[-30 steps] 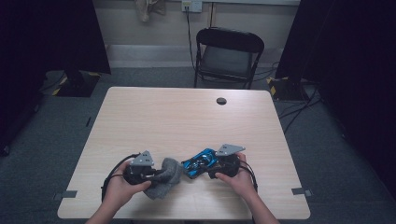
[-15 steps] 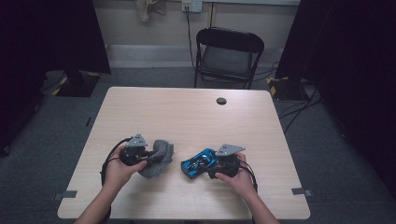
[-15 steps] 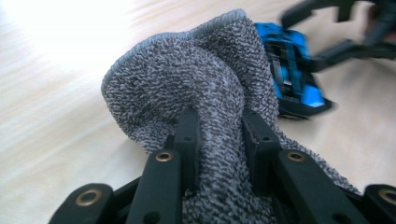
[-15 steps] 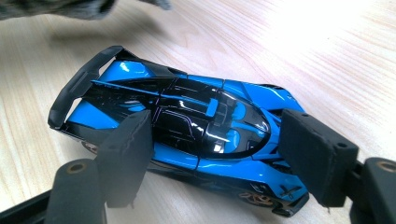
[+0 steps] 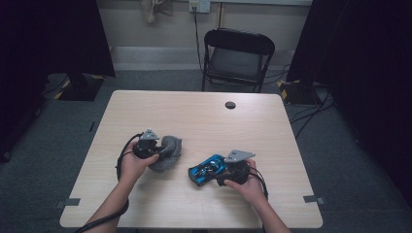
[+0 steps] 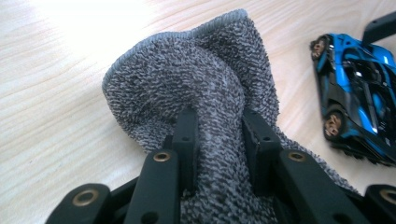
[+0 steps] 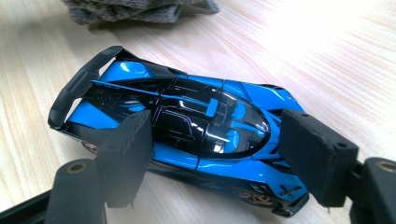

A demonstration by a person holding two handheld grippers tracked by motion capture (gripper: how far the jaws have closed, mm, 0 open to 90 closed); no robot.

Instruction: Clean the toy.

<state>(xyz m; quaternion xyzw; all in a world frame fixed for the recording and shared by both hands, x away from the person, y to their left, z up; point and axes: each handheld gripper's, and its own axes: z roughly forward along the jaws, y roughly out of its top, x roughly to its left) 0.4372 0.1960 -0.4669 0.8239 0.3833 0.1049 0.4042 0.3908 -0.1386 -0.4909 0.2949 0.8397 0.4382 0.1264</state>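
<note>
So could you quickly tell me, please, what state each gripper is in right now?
Left gripper: shut on the grey cloth, bunched between its pads.
Right gripper: closed on the blue toy car, held across its body.

On the table [image 5: 204,121], the cloth [image 5: 165,151] lies left of the toy car [image 5: 206,168], apparently apart.

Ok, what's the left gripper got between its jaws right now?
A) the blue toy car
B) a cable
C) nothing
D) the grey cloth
D: in the left gripper view the left gripper pinches a fold of the grey cloth; the blue toy car lies off to the side.
</note>
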